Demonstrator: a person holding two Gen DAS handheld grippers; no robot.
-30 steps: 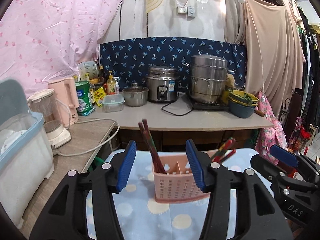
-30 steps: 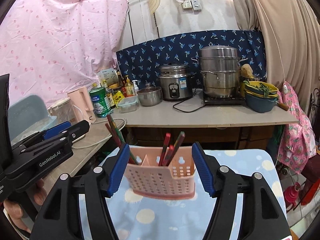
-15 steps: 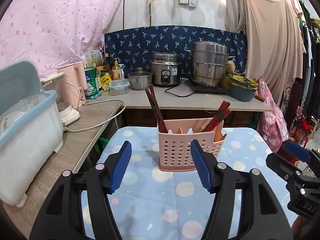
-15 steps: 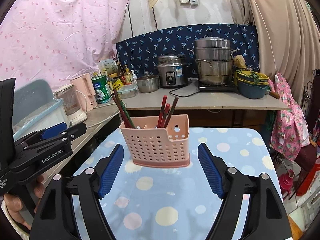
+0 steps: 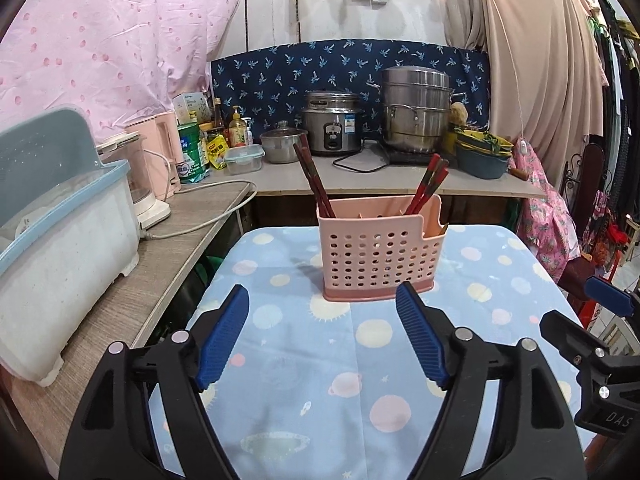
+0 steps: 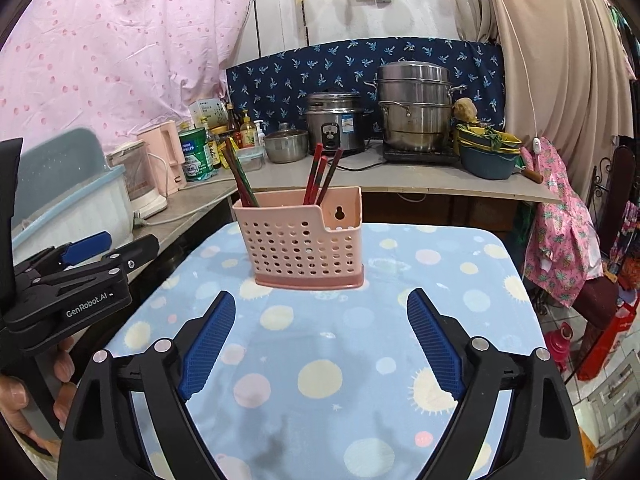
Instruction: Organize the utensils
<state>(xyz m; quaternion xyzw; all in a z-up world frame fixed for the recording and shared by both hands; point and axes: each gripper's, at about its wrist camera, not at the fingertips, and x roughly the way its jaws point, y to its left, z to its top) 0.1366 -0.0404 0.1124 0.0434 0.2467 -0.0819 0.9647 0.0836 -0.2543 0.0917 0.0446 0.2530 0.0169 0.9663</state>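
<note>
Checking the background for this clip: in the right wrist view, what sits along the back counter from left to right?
Pink kettle → green can → small lidded pot → rice cooker → stacked steel steamer → stacked bowls.

Your pink perforated plastic utensil holder [image 5: 378,258] stands on the blue planet-print tablecloth [image 5: 340,380], red chopsticks [image 5: 426,188] inside, counter [image 5: 280,178] behind

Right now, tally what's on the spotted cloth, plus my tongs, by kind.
Pink holder: 1
Chopstick clusters in it: 2
Tongs: 2, left tongs and right tongs, both empty, jaws opening
Total: 5
</note>
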